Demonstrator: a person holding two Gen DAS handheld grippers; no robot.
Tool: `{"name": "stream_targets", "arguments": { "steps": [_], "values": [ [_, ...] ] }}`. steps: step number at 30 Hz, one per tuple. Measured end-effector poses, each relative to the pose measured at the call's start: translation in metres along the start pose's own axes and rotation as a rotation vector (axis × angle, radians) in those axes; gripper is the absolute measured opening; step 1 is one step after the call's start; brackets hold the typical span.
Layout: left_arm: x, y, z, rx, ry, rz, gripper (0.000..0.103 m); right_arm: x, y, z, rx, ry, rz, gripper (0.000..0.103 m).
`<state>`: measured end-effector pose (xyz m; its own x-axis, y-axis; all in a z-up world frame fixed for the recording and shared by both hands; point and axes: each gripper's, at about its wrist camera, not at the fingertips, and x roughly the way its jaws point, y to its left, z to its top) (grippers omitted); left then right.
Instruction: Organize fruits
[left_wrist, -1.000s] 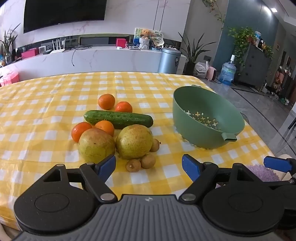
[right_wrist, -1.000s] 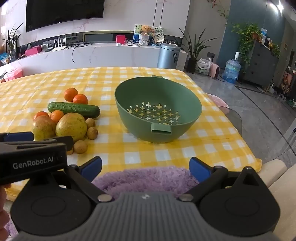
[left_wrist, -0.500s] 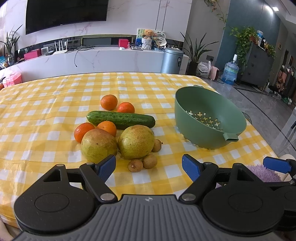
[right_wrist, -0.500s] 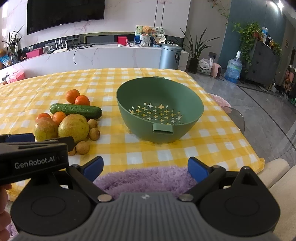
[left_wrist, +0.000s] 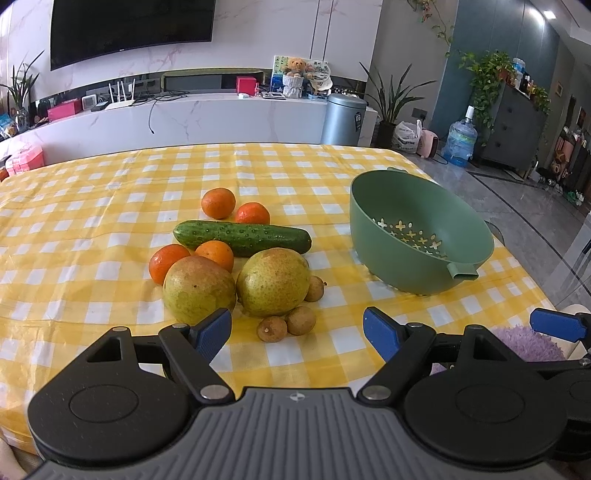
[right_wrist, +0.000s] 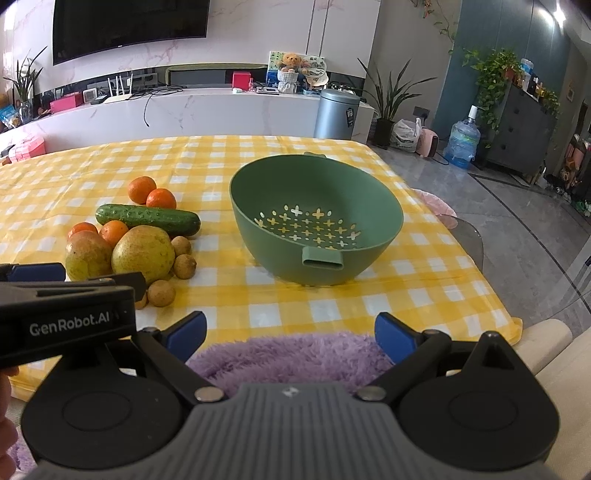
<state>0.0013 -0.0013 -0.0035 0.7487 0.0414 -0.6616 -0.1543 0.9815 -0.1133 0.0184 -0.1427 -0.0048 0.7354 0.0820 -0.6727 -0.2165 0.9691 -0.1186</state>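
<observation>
Left gripper (left_wrist: 297, 330) spread wide, empty, just short of the fruit pile. Right gripper (right_wrist: 290, 332) likewise spread, empty, low over a purple fluffy cushion (right_wrist: 291, 354) at the table's near edge. Fruit clustered on the yellow checked tablecloth (left_wrist: 92, 221): two large pears (left_wrist: 271, 282), four tangerines (left_wrist: 218, 203), small brown longans (left_wrist: 301, 320), plus a cucumber (left_wrist: 242, 236). Green colander (right_wrist: 314, 225) empty, well apart to the right.

Likely trouble: round fruit rolling when nudged, small longans slipping from a wide pinch, a pear too broad for the jaws.

Hard to make out: one longan partly hidden behind the left gripper in the right view; colander's far handle cut off.
</observation>
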Motion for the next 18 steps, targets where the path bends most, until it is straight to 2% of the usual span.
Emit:
{"name": "stream_targets", "arguments": {
  "steps": [18],
  "values": [
    [0.0011, 0.0015, -0.0009, -0.008, 0.009, -0.002, 0.095, 0.0006, 0.0004, -0.0003, -0.004, 0.005, -0.001, 0.094]
  ]
}}
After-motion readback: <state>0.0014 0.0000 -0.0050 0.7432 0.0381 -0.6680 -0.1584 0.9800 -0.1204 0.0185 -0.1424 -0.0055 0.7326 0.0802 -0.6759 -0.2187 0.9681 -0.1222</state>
